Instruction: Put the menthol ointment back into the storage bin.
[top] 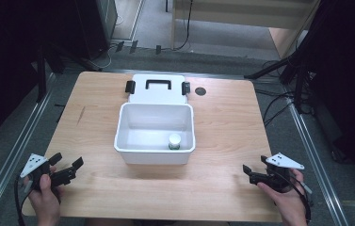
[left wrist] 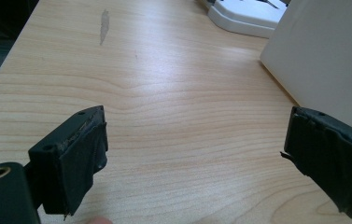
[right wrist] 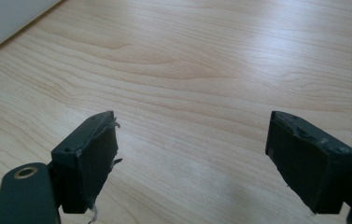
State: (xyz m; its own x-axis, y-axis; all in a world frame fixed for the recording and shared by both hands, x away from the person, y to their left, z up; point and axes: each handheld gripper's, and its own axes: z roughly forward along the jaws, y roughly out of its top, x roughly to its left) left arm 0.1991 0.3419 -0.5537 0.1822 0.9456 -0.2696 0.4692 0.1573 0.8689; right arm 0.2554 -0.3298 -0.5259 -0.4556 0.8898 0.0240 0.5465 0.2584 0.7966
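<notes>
A white open box [top: 121, 141] stands at the middle of the wooden table [top: 227, 122]. Inside it, near the front right corner, a small white bottle with a green label [top: 174, 141] stands upright. The box's lid [top: 158, 96], with a black handle and two black clasps, lies flat just behind it. My left gripper [top: 69, 160] rests near the front left corner of the table, open and empty [left wrist: 194, 135], with the box wall [left wrist: 323, 56] ahead to its right. My right gripper [top: 254, 165] sits near the front right edge, open and empty [right wrist: 192, 135], over bare wood.
A small black round disc [top: 200, 91] lies on the table right of the lid. Metal rails [top: 20, 155] run along both sides of the table on the floor. Cables and dark stands [top: 297, 66] stand beyond the far right corner.
</notes>
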